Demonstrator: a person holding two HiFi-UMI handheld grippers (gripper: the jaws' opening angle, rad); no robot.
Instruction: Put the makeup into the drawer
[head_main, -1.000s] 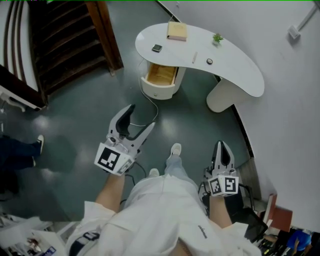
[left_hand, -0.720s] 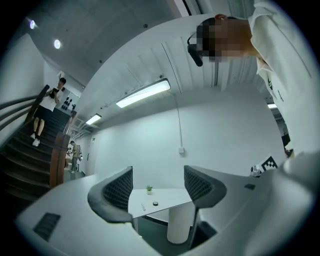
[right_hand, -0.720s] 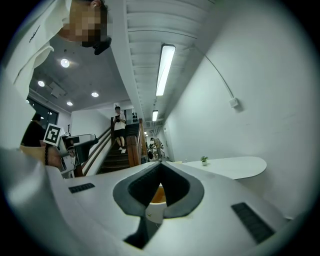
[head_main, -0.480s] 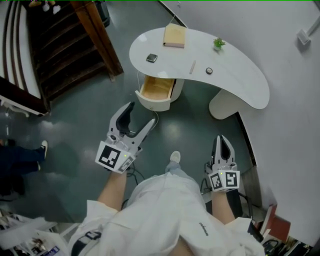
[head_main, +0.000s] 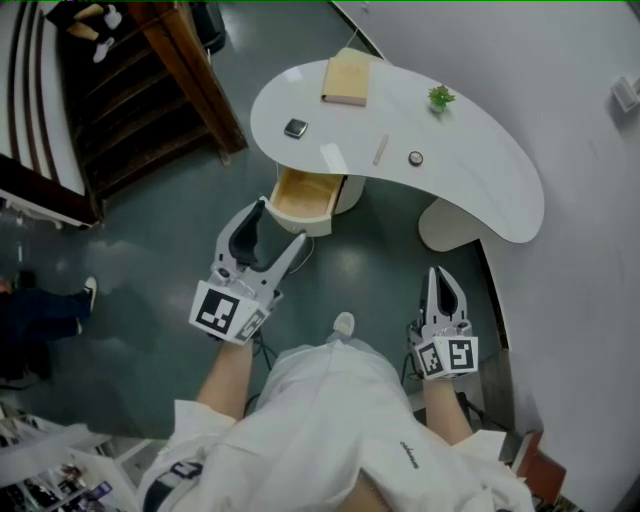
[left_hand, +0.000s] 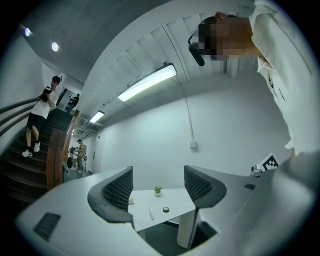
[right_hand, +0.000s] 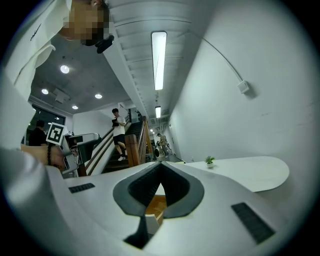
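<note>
A white curved table (head_main: 480, 170) carries a dark square compact (head_main: 295, 128), a slim pale stick (head_main: 380, 150) and a small round case (head_main: 415, 158). Under its left end a wooden drawer (head_main: 303, 197) stands pulled out. My left gripper (head_main: 279, 225) hangs open and empty over the floor just short of the drawer. Its view looks between the pads (left_hand: 120, 189) at the table (left_hand: 175, 200), the stick (left_hand: 150, 214) and the round case (left_hand: 165, 209). My right gripper (head_main: 437, 275) is shut with nothing in it, out over the floor to the right. Its view catches the drawer (right_hand: 155, 205).
A tan book (head_main: 346, 80) and a small potted plant (head_main: 440, 97) sit at the table's back. A dark wooden staircase (head_main: 150, 90) rises at left, with people on it in the gripper views. A bystander's shoe (head_main: 88, 294) shows at left. A wall (head_main: 580, 200) runs along the right.
Both grippers have been carried forward across the floor toward the table. The table and open drawer now lie closer and lower in the head view. The jaws have not changed.
</note>
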